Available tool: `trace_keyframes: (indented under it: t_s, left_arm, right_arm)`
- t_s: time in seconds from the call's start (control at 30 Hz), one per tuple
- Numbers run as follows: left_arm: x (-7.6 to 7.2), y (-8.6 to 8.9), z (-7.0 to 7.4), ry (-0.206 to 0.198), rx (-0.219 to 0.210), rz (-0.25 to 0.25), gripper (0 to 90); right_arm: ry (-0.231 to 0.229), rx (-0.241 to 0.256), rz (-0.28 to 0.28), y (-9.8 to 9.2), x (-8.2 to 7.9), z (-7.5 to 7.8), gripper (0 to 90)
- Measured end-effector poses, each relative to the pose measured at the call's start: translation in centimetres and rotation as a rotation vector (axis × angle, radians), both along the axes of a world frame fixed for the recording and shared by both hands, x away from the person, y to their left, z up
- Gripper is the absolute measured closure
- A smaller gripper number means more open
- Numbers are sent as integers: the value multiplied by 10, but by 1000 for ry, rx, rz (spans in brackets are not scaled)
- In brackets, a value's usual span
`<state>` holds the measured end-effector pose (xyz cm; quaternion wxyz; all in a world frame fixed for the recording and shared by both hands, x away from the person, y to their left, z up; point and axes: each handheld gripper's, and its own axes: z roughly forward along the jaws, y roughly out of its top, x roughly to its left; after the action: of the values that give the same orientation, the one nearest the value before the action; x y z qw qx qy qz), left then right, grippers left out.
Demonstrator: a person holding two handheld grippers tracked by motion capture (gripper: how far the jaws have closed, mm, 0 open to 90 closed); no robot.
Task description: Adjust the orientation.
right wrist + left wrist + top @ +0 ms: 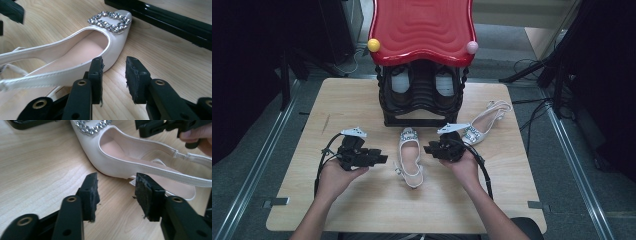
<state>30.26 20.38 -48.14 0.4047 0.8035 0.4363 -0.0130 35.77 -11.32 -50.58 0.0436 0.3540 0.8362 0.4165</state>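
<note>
I count two white slingback shoes (410,157) (484,123) on the table, what look like two more shoes (400,82) (445,82) inside one black rack (419,119), one red tray (422,27) on top, and two grippers (382,159) (428,148).

A wooden table (362,200) carries two white shoes (409,157) (484,122) and a black rack (419,107).

The second shoe (484,122) has its toe hidden (behind the right gripper (432,148)).
</note>
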Motion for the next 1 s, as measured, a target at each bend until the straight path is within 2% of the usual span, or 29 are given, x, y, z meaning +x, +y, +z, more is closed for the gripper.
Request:
trace_keyframes:
  t_s: [0.13, 0.3, 0.43, 0.7, 1.0]
  left_arm:
    - [3, 2, 1, -13, -3, 8, 468]
    - [7, 4, 0, -4, -1, 13, 431]
    - [10, 6, -1, -6, 4, 18, 428]
    - [16, 10, 0, -12, 16, 22, 420]
    - [23, 13, -4, -8, 18, 24, 414]
  right_arm:
    - [-15, 9, -1, -14, -2, 7, 672]
    - [-19, 28, -40, -33, -3, 15, 699]
    - [-33, 28, -64, -48, -4, 21, 722]
    - [-48, 27, -88, -64, -7, 24, 748]
    - [-42, 40, -140, -87, -10, 25, 800]
